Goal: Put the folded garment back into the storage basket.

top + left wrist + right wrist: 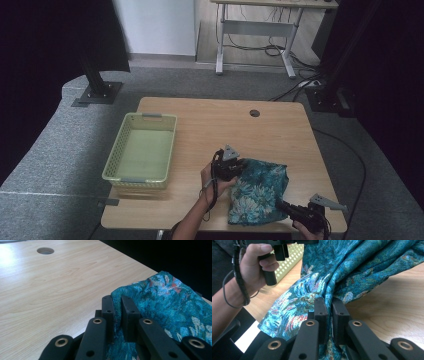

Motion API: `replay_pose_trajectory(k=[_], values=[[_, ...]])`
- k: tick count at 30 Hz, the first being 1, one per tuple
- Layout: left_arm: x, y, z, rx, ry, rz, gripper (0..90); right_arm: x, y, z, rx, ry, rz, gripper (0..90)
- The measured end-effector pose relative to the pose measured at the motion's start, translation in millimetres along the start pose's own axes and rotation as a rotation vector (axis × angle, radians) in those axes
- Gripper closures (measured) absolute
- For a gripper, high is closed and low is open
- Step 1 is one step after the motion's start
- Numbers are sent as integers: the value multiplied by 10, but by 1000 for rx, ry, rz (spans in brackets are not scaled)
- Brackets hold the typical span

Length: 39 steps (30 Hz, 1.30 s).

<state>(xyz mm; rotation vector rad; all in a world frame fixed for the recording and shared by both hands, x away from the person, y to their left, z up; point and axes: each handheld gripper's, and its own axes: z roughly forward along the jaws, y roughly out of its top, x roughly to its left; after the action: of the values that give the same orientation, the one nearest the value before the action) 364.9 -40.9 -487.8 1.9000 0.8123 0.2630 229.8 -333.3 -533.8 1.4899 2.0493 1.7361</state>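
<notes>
Teal floral cloth (260,192) — lying bunched on the surface (210,130) near its front edge, both the left tool (117,308) and right tool (328,307) clamping its folds — gripping done, green basket (142,150) standing empty, any folding or stowing seemingly remaining.

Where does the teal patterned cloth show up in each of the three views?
High view: the teal cloth lies at the table's near right.
Left gripper view: right half, pinched between the jaws.
Right gripper view: centre and top, pinched between the jaws.
Shared landmark: the wooden table.
</notes>
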Motion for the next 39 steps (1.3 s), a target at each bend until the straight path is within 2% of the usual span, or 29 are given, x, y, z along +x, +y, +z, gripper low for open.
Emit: replay_pose_trajectory(k=[20, 29, 39], values=[[37, 115, -158, -20, 15, 1, 820, 67, 101, 36, -35, 39, -22, 831], [40, 209, -298, -41, 29, 12, 820, 143, 184, 34, -64, 63, -39, 831], [102, 237, -417, -55, 31, 8, 821, 230, 279, 93, -80, 91, -42, 831]])
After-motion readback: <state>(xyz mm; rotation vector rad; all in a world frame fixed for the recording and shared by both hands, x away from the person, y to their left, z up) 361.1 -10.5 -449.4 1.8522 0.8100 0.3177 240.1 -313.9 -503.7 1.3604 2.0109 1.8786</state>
